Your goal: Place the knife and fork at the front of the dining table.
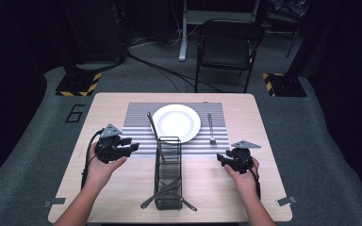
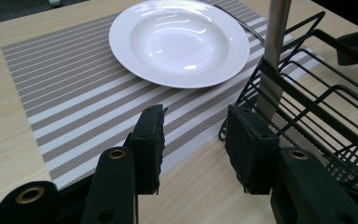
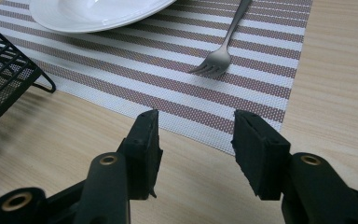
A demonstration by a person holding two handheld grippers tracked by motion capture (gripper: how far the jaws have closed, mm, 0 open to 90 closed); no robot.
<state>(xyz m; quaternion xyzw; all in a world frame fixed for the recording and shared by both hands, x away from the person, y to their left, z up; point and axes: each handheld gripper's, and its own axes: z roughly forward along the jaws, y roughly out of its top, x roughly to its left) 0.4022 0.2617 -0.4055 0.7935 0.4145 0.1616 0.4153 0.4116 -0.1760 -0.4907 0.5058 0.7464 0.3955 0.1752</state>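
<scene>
- Leaning out of the far end of the black wire caddy [image 1: 168, 172], a knife [image 1: 152, 126] rises with its long axis slanting up and away toward the left rim of the white plate [image 1: 176, 122]; in the left gripper view its blade [image 2: 273, 56] stands nearly upright, just beyond the right jaw.
- The left claw [image 1: 131, 147] is the nearer one: it hovers above the worktop [image 1: 118, 197] just left of the caddy, pointing toward it, jaws part-way apart with nothing between them.
- So the knife lies ahead and slightly to the right of that claw; a short reach rightward would likely bring the blade between the pads, I judge.
- More cutlery lies crossed in the caddy's near end [image 1: 162, 192].
- The fork [image 1: 211, 128] rests on the striped placemat [image 1: 136, 117] right of the plate, handle pointing away, tines toward the person.
- The right claw [image 1: 222, 160] sits low over bare wood right of the caddy, just short of the mat's edge, jaws moderately apart and empty, the fork ahead of it.
</scene>
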